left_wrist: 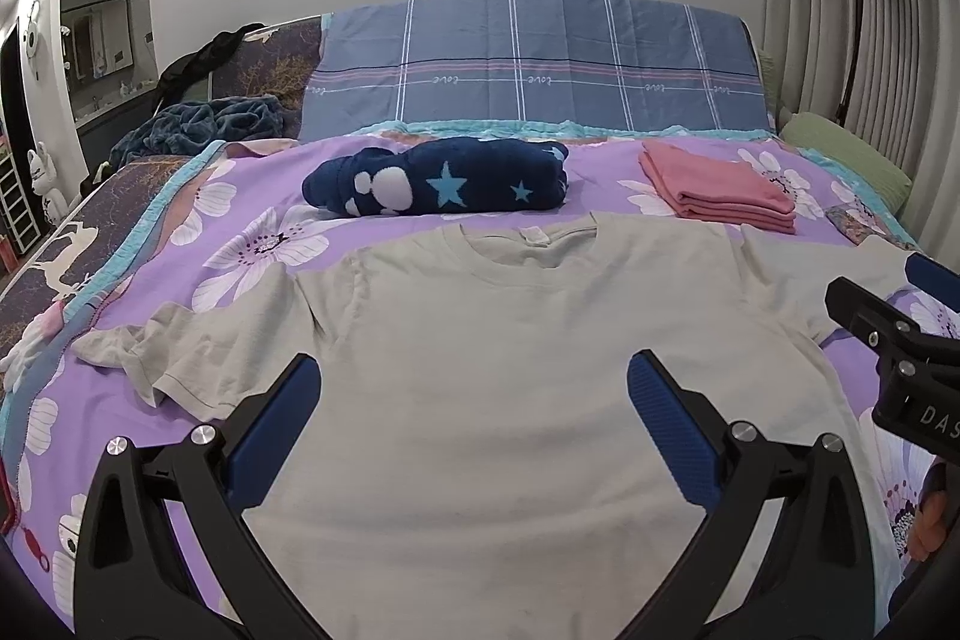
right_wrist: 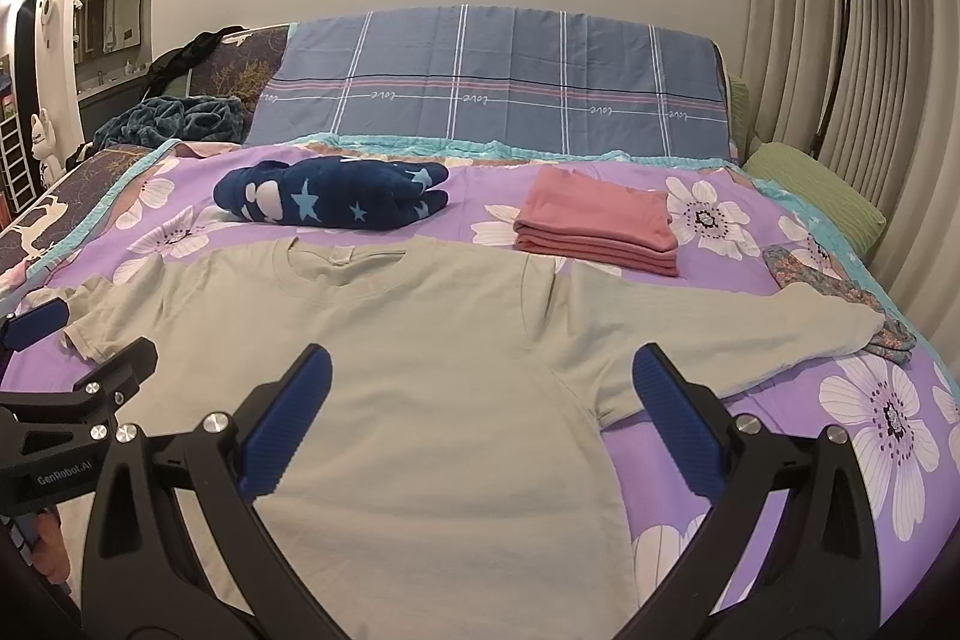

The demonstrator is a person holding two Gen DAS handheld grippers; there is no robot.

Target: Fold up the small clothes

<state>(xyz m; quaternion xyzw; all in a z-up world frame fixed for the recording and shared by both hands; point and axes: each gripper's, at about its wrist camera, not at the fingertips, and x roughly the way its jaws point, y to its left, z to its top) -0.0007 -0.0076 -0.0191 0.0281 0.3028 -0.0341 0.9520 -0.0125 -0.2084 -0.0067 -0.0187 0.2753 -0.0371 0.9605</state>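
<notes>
A light grey T-shirt (left_wrist: 510, 340) lies spread flat, front up, on the purple flowered bedspread (left_wrist: 252, 232), collar away from me; it also shows in the right wrist view (right_wrist: 420, 370). Its left sleeve (left_wrist: 150, 352) is crumpled, its right sleeve (right_wrist: 720, 334) lies stretched out. My left gripper (left_wrist: 474, 388) is open and empty above the shirt's lower left part. My right gripper (right_wrist: 480, 394) is open and empty above the shirt's right side near the armpit. Each gripper shows at the edge of the other's view.
A folded pink garment (right_wrist: 594, 226) and a rolled navy star-print garment (right_wrist: 336, 199) lie beyond the shirt. A patterned cloth (right_wrist: 840, 292) lies by the right sleeve tip. A blue plaid sheet (right_wrist: 492, 88) covers the headboard. A green pillow (right_wrist: 816, 196) and curtains stand right.
</notes>
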